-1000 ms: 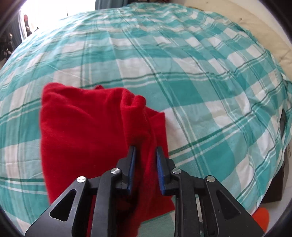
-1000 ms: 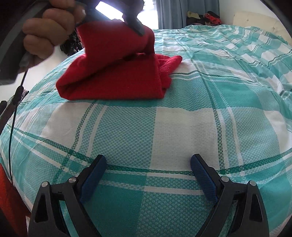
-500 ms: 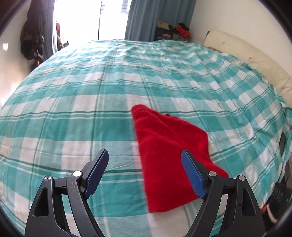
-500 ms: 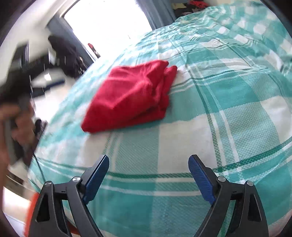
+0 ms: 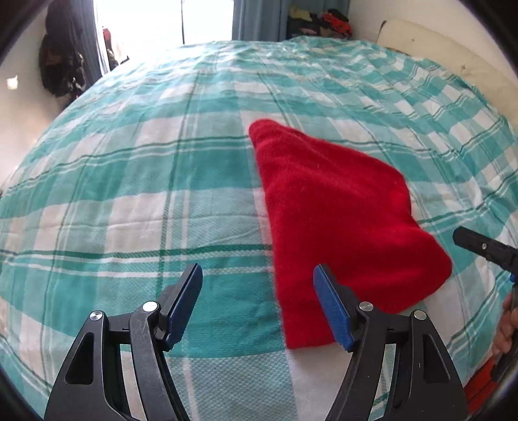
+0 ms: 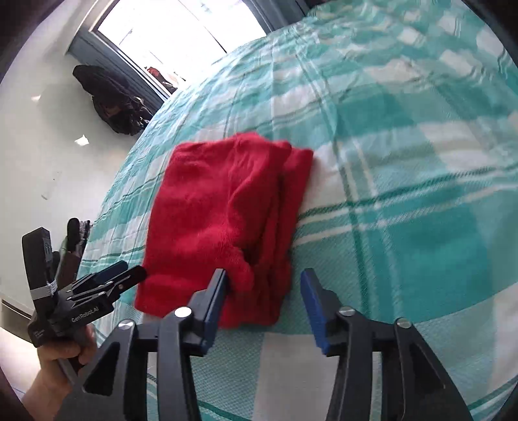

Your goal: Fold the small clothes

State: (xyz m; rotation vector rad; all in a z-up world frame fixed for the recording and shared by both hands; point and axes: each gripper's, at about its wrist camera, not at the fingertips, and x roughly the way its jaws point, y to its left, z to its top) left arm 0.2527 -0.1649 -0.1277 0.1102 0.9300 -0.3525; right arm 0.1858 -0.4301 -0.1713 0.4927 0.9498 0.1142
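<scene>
A folded red garment (image 5: 336, 213) lies on the teal and white plaid bed cover (image 5: 162, 181). My left gripper (image 5: 257, 304) is open and empty, just before the garment's near left edge. In the right wrist view the same red garment (image 6: 223, 207) lies folded in layers, and my right gripper (image 6: 264, 301) is open, its fingers on either side of the garment's near corner without closing on it. The left gripper (image 6: 110, 278) also shows at the lower left of the right wrist view, held in a hand.
The bed's edge runs along the left, with white floor beyond (image 6: 42, 145). Dark clothes hang by a bright window (image 5: 61, 71). A cream headboard (image 5: 437, 48) stands at the far right. A pile of clothes (image 5: 320, 22) lies beyond the bed.
My left gripper let go of the red garment, opened and drew back. The garment now lies flat and folded. My right gripper moved up to its near corner.
</scene>
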